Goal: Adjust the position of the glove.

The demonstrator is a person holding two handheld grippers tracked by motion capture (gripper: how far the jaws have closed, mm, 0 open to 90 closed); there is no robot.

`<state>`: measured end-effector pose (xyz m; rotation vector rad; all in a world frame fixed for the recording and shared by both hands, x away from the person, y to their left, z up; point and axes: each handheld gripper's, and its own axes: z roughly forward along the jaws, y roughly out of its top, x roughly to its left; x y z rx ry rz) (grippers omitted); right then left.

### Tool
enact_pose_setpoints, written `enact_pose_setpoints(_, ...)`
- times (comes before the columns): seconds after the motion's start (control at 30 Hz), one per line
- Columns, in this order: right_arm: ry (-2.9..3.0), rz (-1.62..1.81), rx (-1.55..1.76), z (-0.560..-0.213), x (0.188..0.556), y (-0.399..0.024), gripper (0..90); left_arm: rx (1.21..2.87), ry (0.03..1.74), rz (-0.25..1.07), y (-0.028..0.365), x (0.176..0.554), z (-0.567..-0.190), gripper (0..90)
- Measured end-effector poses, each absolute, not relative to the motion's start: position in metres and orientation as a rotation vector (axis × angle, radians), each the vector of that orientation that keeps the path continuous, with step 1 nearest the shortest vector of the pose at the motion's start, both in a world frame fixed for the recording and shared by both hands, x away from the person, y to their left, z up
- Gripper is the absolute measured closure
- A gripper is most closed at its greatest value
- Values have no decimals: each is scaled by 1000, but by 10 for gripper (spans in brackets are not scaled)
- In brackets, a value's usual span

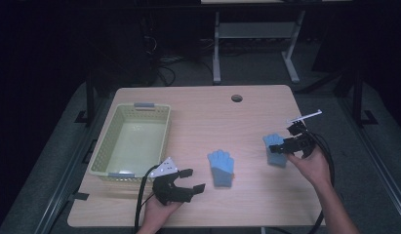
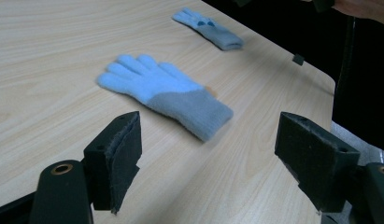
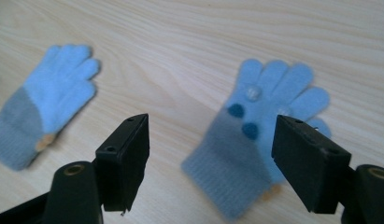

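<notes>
- The right gripper [image 1: 286, 145] had its jaws wide apart with nothing clamped between them. In the right gripper view they sat just above the dotted glove [image 3: 262, 135], framing its cuff end without touching it.
- That dotted glove lay flat on the table [image 1: 203, 112] near the right edge, fingers pointing away from the person. It was light blue with a grey cuff, two dark blue dots and a pale one or two on the back.
- The left gripper [image 1: 188, 181] was also open, jaws well apart and empty. It hovered near the front edge of the table, aimed at the plain glove [image 2: 164, 95].
- The plain glove [image 1: 221, 167] sat flat about mid-table, between the two grippers and well apart from the dotted one. Same light blue with a grey cuff, plus a little orange tab at the cuff edge.
- No readable writing or brand anywhere; the orange tab was too small and blurry to make out.
- The only container was a pale yellow-green basket [image 1: 104, 146] with a lattice wall, sitting on the left side of the table. Nothing in it as far as the high view showed, and neither glove touched it.
- A small round hole [image 1: 236, 98] was in the tabletop near the far edge.
</notes>
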<state>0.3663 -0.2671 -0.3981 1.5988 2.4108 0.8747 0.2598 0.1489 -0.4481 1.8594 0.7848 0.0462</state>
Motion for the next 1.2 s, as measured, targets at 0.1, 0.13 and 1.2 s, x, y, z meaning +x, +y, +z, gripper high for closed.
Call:
enact_pose_setpoints(0.1,2416,836,1622,-401,371,-266,289,1861,775,51,148,260,-447,228)
enact_pose_setpoints(0.13,2417,837,1624,-402,373,-265,296,1860,774,52,148,260,-447,228)
enact_pose_setpoints(1.2,2451,441,1702,-441,401,-254,614,1855,783,39,147,261,-449,227)
